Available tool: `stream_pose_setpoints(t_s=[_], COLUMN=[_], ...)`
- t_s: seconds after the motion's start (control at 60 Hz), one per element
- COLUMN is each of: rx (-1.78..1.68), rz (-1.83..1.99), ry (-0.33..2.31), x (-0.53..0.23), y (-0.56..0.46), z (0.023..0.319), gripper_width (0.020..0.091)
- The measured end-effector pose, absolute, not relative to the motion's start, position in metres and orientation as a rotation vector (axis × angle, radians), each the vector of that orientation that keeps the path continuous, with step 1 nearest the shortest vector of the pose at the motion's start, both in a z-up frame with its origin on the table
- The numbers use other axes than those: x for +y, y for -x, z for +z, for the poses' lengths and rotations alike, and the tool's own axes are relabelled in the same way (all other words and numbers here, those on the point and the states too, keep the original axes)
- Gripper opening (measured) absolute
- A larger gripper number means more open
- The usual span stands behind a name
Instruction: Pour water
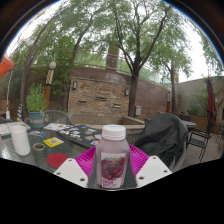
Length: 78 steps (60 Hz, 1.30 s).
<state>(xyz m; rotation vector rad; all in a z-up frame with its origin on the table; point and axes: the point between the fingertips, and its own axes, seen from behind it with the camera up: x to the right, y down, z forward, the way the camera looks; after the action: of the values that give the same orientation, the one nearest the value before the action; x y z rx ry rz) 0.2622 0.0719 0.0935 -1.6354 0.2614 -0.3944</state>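
A patio under tall trees (120,30): I hold the tongs (112,168) clenched on a clear bottle (112,160), its white cap (113,131) upright and a pink label across its front. Both magenta pads (86,157) press the bottle's sides, and the white fingertips (72,172) splay out below on either hand. The bottle sits between the fingers, lifted in front of the tabletop (60,140) rather than resting on it, so far as I can see.

Beyond and to the left, the tabletop carries a white cup (20,139) near its edge, a roll of tape (39,147) just beside it, a red lid (57,160) nearer the tongs, and a potted plant (36,103) farther back. Small flat items lie scattered across the middle of the tabletop; I cannot tell what they are. To the right of the bottle stands a dark chair (163,137) with something black draped over it, and another chair (197,142) beyond that. Behind everything runs a stone wall (100,98), with a red umbrella (211,103) folded at the far right and pale sky showing through the branches. I cannot tell how much water is in the bottle.
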Motion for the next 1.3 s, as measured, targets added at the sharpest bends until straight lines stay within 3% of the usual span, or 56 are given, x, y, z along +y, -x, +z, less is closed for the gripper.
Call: stream_pose_setpoints(t_s=[0.217,0.3,0.417,0.55,0.733,0.85,1.133,1.183,1.3], rx=[0.12,-0.042,-0.389,-0.903,-1.477,-1.669,-1.721,-1.645,-1.146], rz=[-0.412,-0.519,-0.79,-1.183,-1.685,-1.745,-1.696,-1.634,-1.311], ry=[1.72,1.697,1.577,1.33,0.831,0.74,0.709,0.761,1.065], x=[0.078,0.091,0.119,0.163,0.197,0.208,0.207,0.206,0.204], y=[-0.229,-0.201,-0.141,-0.054,0.014,0.017,0.034,0.037,0.024], z=[0.1,0.134,0.213,0.24,0.209,0.189,0.176,0.19,0.258], gripper_width=[0.0461,0.046,0.046,0.0459,0.0456,0.0457,0.0458,0.0459,0.0458])
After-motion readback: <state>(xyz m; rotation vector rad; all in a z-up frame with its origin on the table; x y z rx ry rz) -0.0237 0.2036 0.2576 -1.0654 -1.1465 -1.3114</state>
